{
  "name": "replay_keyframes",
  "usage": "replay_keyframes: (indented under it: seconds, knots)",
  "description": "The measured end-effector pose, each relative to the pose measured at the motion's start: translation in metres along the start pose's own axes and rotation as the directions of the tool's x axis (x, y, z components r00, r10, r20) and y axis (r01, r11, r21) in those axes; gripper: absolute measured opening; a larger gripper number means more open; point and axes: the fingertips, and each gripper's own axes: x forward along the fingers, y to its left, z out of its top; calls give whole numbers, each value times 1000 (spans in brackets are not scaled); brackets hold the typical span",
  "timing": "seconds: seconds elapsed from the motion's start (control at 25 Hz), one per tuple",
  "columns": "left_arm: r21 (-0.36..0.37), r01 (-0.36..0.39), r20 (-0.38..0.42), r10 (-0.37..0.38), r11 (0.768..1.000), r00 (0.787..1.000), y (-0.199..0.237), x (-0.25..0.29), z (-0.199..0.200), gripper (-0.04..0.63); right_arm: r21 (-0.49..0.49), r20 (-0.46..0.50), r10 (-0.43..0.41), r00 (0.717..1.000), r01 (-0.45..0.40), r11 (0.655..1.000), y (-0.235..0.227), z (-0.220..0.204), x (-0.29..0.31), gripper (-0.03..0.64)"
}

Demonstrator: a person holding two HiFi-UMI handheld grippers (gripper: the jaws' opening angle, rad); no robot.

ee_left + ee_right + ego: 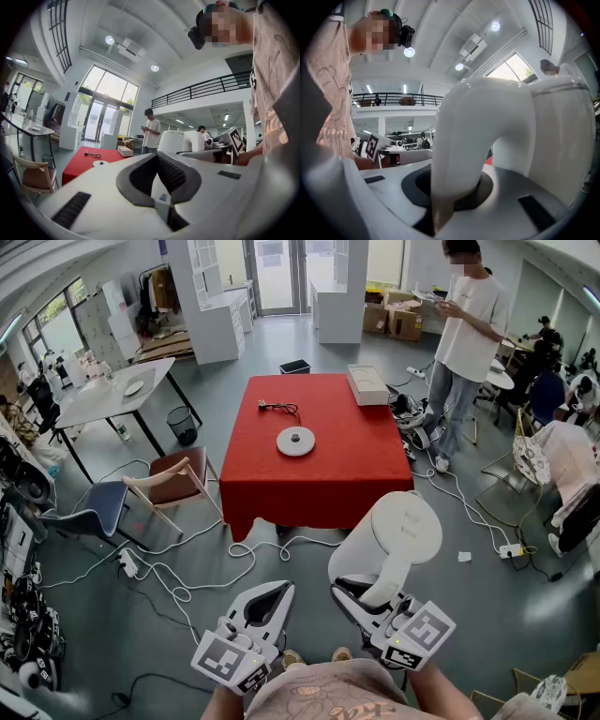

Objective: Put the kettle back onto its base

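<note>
Your kettle (398, 538) reads plain white. Right gripper (359, 601) and left gripper (279, 592): white, dark grey pads (174, 174), black-and-white square markers (427, 625). Ahead, a red tablecloth (323, 474), a white base (295, 441) with a grey centre, and a black cord (279, 409).

Grey floor (309, 334), glass doors (278, 273), white desk (112, 395)

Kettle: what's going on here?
A person is carrying the white kettle by its handle, with the right gripper shut on it. The kettle is in the air, short of the red table. Its round base sits bare on that table with the cord lying behind it. The left gripper is shut and holds nothing. The kettle is not yet on its base.
</note>
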Motion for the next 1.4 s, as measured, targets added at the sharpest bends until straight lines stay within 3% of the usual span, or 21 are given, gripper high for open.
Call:
replay_keyframes:
  seconds: [0.88, 1.4]
  knots:
    - [-13, -52, -6, 51, 999, 999, -9, -4, -4, 0, 18, -7, 24, 1000, -24, 1000, -8, 3, -23, 60]
    - [-40, -95, -1, 95, 995, 995, -40, 14, -22, 0, 12, -27, 74, 997, -73, 997, -24, -2, -56, 60]
